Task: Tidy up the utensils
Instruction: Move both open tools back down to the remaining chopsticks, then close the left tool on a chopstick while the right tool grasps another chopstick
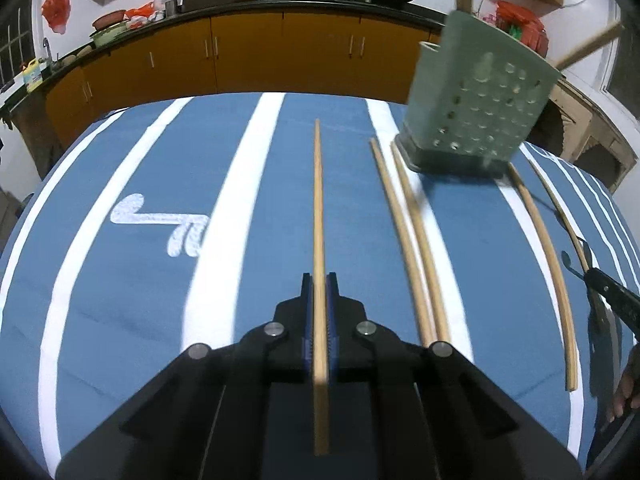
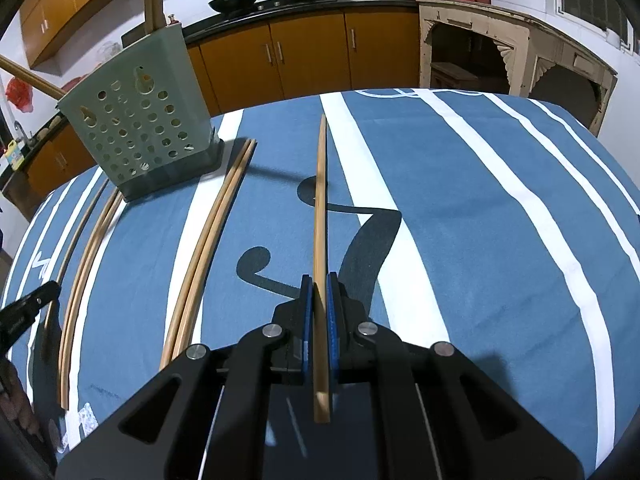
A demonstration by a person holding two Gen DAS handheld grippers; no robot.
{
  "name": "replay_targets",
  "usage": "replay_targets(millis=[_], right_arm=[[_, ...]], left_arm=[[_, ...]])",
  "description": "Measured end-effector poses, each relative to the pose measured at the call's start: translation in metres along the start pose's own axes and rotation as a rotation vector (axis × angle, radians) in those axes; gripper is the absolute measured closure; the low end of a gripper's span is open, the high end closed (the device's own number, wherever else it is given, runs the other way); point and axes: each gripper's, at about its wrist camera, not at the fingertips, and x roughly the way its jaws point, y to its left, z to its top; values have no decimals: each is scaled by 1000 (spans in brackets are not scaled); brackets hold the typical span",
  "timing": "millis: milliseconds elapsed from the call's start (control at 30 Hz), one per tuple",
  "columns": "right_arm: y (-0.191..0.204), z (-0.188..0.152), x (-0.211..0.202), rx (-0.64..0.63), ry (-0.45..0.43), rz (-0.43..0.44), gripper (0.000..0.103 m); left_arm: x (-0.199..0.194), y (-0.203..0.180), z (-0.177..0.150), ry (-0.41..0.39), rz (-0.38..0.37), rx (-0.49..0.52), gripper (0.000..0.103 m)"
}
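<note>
With one long pale wooden chopstick point(image 1: 319, 216) clamped in the left gripper point(image 1: 319, 280) and another point(image 2: 321, 200) in the right gripper point(image 2: 319, 280) above the blue striped cloth point(image 1: 120, 280), either could be pivoted loose if knocked against the perforated green plastic holder point(image 1: 476, 92).

The green perforated holder point(image 2: 144, 128) is the only upright obstacle on the bench point(image 2: 500, 240). Two pairs of loose chopsticks point(image 2: 208, 240) lie flat beside its base on the near side, one pair to each side. Right of the holder, the striped cloth is open to the bench edge. Chopsticks standing in the holder project above its rim.
</note>
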Motion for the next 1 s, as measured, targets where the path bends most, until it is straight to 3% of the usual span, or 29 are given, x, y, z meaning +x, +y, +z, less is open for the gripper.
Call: replay_targets(millis=[433,1000], right_arm=[[5,0,1,-31,4,-5,95],[10,0,2,-43,5,-21,94]], left_arm=[[1,-8,0,2,-8,53,83],[1,-7,0,2,0,55,83]])
